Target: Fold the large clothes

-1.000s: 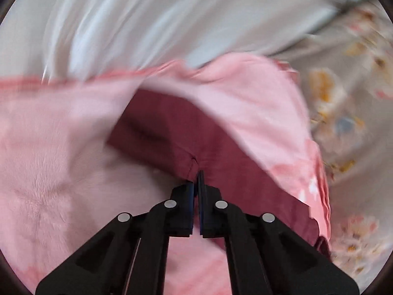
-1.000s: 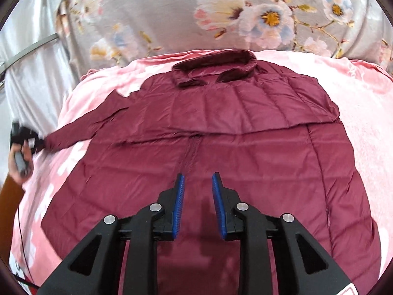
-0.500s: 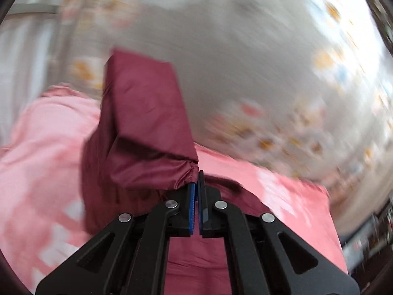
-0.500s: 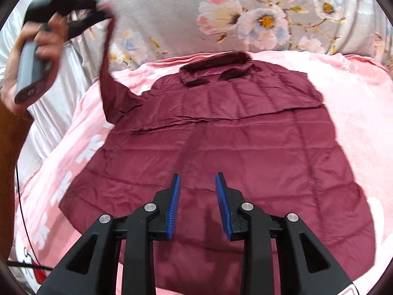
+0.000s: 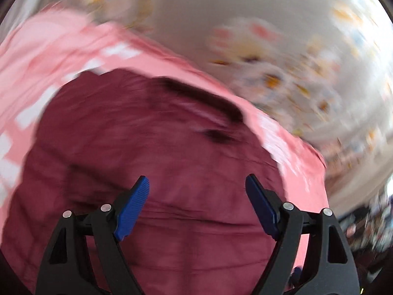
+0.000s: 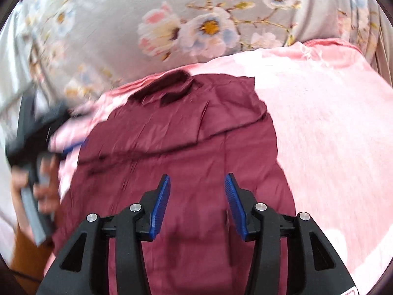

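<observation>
A dark red quilted jacket lies flat on a pink blanket, collar at the far end. Both sleeves are folded in over the body. My right gripper is open and empty above the jacket's lower middle. My left gripper is open wide and empty above the jacket; that view is blurred. In the right wrist view the left gripper and the hand holding it show blurred at the jacket's left edge.
A grey floral sheet hangs behind the blanket's far edge and also shows in the left wrist view. Bare pink blanket spreads to the right of the jacket. Dark clutter shows at the left wrist view's right edge.
My left gripper lifted the left sleeve, carried it over the jacket, then opened and let it go; the sleeve now lies folded on the body. My right gripper opened wider and moved closer.
</observation>
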Demonstrator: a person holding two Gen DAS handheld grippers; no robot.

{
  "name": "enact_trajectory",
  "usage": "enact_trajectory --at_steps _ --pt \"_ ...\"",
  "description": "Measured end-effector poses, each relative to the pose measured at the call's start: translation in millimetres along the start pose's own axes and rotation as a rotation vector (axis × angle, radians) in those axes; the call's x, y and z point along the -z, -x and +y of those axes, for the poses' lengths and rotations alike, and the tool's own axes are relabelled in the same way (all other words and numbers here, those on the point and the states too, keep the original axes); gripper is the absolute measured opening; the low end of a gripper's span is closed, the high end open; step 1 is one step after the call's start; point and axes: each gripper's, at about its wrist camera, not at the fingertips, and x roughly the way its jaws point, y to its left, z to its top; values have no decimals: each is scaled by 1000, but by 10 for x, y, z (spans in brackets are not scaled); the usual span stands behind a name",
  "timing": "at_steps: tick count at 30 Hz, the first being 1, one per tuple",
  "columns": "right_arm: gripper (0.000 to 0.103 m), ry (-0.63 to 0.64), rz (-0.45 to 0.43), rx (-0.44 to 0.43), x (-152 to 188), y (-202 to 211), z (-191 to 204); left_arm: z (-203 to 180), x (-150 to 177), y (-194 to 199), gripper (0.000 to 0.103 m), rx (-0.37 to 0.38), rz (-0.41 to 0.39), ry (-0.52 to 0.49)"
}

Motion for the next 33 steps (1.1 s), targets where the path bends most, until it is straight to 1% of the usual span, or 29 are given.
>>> enact_trajectory --at_steps 2,3,7,8,11,14,15,16,17,18,19,20,21,23,24,25,26,27,28,29,30,32,33 --pt "46 -30 5 -9 -168 -155 -12 399 -76 20 77 -35 -5 92" --pt "46 -41 13 -16 -268 -282 -1 676 -101 36 77 -60 -14 161" --pt "46 -52 41 -21 -514 -617 91 1370 -167 66 72 -83 -11 331" --pt "46 -49 50 -16 -536 -710 115 1460 -163 59 71 -80 -5 352" --pt "46 -40 88 9 -556 -974 179 1704 -147 7 70 -39 10 429" --pt "46 -31 123 21 -526 -1156 243 1787 -167 -38 69 -2 1 472" --pt "41 -26 125 22 -517 -1189 273 1813 -188 -60 69 4 -1 484" --pt "35 -18 125 21 -514 -1196 293 1843 -211 -82 67 10 -3 500" --pt "22 -6 125 22 -524 -1201 318 1847 -239 -117 62 12 -6 511" --pt "7 8 115 15 -547 -1182 353 1883 -268 -136 59 14 -9 524" --pt "5 10 104 9 -574 -1158 369 1916 -298 -152 53 10 -16 535" --pt "3 12 82 -2 -619 -1106 388 1943 -315 -163 45 1 -18 539" --pt "2 20 50 -18 -685 -1015 425 1976 -350 -192 40 -14 -18 543" --pt "2 38 -9 -32 -800 -855 497 2018 -396 -247 22 -34 -11 546" --pt "2 44 -29 -38 -851 -799 518 2030 -422 -281 17 -49 -7 542" --pt "2 54 -65 -47 -935 -692 549 2031 -440 -294 7 -58 -8 536" --pt "1 61 -90 -52 -995 -621 575 2007 -472 -292 2 -65 -15 520" --pt "1 77 -126 -52 -1061 -522 597 1982 -493 -265 1 -65 -30 507" --pt "1 88 -143 -42 -1093 -486 592 1940 -514 -217 0 -64 -50 489" --pt "1 94 -142 -28 -1103 -501 575 1863 -540 -150 0 -59 -76 454" --pt "1 101 -129 -2 -1091 -557 532 1804 -549 -119 0 -64 -85 427" --pt "0 84 -36 68 -974 -870 353 1700 -542 -102 0 -95 -91 379" --pt "0 76 8 98 -893 -1014 265 1656 -515 -122 0 -123 -89 352"
